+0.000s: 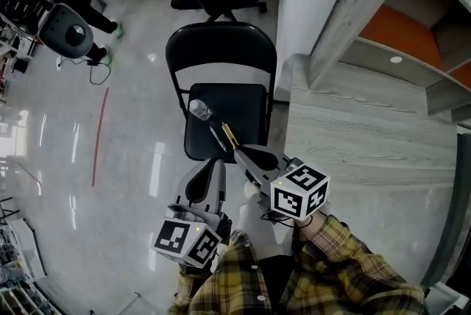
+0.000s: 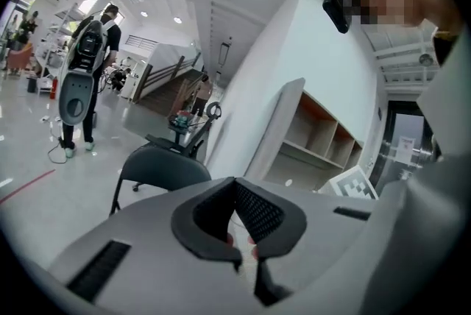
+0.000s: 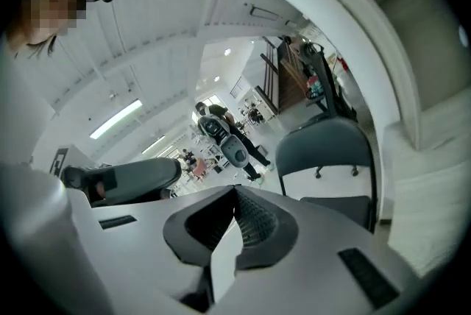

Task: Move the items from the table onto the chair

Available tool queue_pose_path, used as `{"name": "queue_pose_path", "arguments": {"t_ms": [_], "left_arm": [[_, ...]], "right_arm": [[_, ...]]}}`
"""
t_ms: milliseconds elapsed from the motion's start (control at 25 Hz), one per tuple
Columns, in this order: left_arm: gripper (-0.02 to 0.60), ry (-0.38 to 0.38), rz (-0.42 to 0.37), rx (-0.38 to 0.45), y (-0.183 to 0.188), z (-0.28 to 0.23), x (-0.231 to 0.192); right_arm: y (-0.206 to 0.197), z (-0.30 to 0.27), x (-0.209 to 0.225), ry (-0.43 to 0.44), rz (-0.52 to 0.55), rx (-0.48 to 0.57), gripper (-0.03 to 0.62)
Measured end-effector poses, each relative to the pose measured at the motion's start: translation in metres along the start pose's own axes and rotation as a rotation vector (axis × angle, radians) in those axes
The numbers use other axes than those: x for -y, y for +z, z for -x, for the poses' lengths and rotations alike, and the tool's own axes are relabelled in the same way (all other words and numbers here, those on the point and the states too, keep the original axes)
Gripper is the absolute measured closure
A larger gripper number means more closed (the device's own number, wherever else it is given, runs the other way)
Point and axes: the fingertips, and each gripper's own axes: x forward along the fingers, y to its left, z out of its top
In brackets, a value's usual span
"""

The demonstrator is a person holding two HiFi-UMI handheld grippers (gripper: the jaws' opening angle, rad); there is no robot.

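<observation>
The grey wood-grain surface [image 1: 368, 137], at 3 o'clock of the black folding chair [image 1: 221, 48], shows no items on the part in view. Its near corner is hidden behind the person's plaid sleeve. On the chair's seat lie a clear bottle [image 1: 200, 110] at 10 o'clock and, toward 5 o'clock from it, two slim sticks [image 1: 228, 135], one dark and one yellow, possibly pens. The left gripper [image 1: 213, 165] and right gripper [image 1: 240, 151] hang at 6 o'clock of the seat, just above its front edge. The fingers of both are closed tip to tip with nothing between them. By the look of it the move is finished or nearly so, with every item in sight on the chair, and what remains, if anything, lies out of view.
</observation>
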Motion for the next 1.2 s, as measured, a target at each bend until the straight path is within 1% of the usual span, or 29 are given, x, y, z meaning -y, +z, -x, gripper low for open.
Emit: {"name": "queue_pose_path", "arguments": {"t_ms": [120, 280, 360, 440, 560, 760, 880, 1000, 1080, 1200], "left_arm": [[0.577, -0.088, -0.042, 0.006, 0.012, -0.02, 0.051], [0.577, -0.195, -0.112, 0.004, 0.02, -0.043, 0.127], [0.577, -0.241, -0.142, 0.006, 0.017, -0.058, 0.168], [0.577, -0.285, -0.165, 0.009, 0.007, -0.077, 0.212], [0.577, -0.336, -0.186, 0.011, -0.01, -0.106, 0.28], [0.577, -0.392, -0.194, -0.011, -0.018, -0.146, 0.37], [0.577, -0.413, -0.208, -0.021, -0.033, -0.169, 0.415], [0.577, -0.445, -0.227, -0.04, -0.044, -0.182, 0.455], [0.577, -0.468, -0.239, -0.057, -0.048, -0.187, 0.474], [0.577, -0.496, -0.265, -0.093, -0.059, -0.199, 0.492]], "right_arm": [[0.033, 0.057, 0.013, -0.047, 0.061, 0.063, 0.576], [0.066, 0.147, 0.039, -0.14, 0.109, 0.145, 0.576], [0.078, 0.199, 0.055, -0.193, 0.14, 0.186, 0.576], [0.085, 0.255, 0.077, -0.248, 0.171, 0.225, 0.576], [0.097, 0.338, 0.111, -0.319, 0.202, 0.268, 0.576], [0.132, 0.448, 0.145, -0.431, 0.22, 0.317, 0.576], [0.139, 0.498, 0.169, -0.476, 0.227, 0.336, 0.576], [0.142, 0.538, 0.183, -0.522, 0.232, 0.339, 0.576], [0.144, 0.556, 0.19, -0.545, 0.223, 0.348, 0.576], [0.146, 0.575, 0.202, -0.574, 0.21, 0.372, 0.576]]}}
